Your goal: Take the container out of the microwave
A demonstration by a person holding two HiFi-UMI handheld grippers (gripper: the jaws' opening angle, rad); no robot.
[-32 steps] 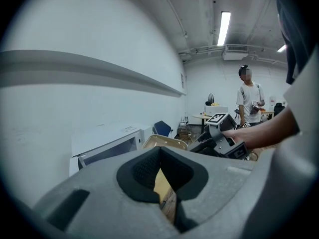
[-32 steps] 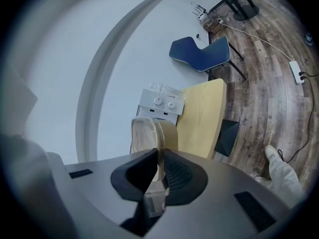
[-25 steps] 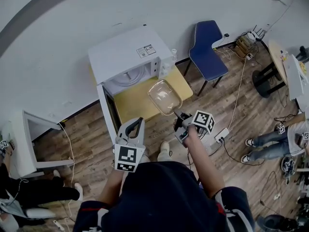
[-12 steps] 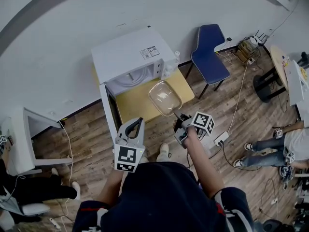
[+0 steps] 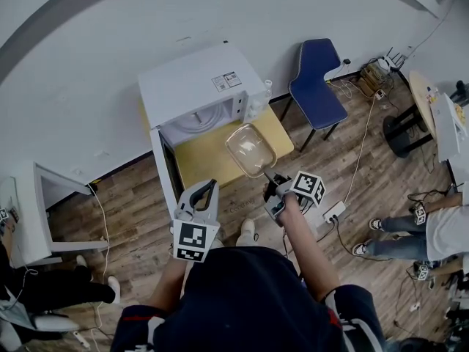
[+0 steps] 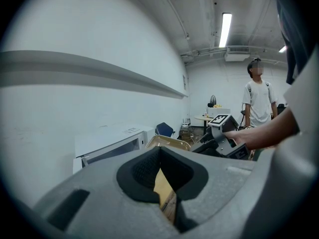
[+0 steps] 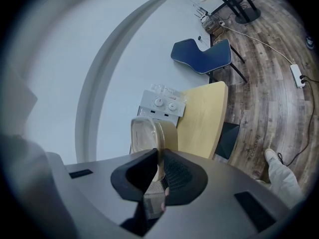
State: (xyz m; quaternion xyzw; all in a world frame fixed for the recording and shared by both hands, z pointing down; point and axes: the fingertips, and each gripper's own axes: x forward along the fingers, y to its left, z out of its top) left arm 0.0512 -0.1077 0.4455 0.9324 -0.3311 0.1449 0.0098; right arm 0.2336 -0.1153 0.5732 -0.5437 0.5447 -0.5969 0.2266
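Observation:
The white microwave (image 5: 196, 86) stands on a yellow table (image 5: 212, 160) with its door (image 5: 165, 176) swung open toward me. A clear empty container (image 5: 250, 149) hangs over the table's front right part, outside the oven. My right gripper (image 5: 270, 180) is shut on its near rim; in the right gripper view the container (image 7: 147, 133) stands on edge between the pads of the right gripper (image 7: 159, 166). My left gripper (image 5: 208, 189) hovers by the door's near end, jaws drawn together with nothing in them. The left gripper (image 6: 162, 176) shows only a thin slit.
A blue chair (image 5: 315, 79) stands right of the table. A power strip (image 5: 335, 206) and cables lie on the wood floor. A person's legs (image 5: 396, 237) reach in from the right. A white cabinet (image 5: 29, 218) stands left. Someone (image 6: 258, 103) stands further back.
Both grippers and the container have held still. The legs of the person at the right edge have shifted.

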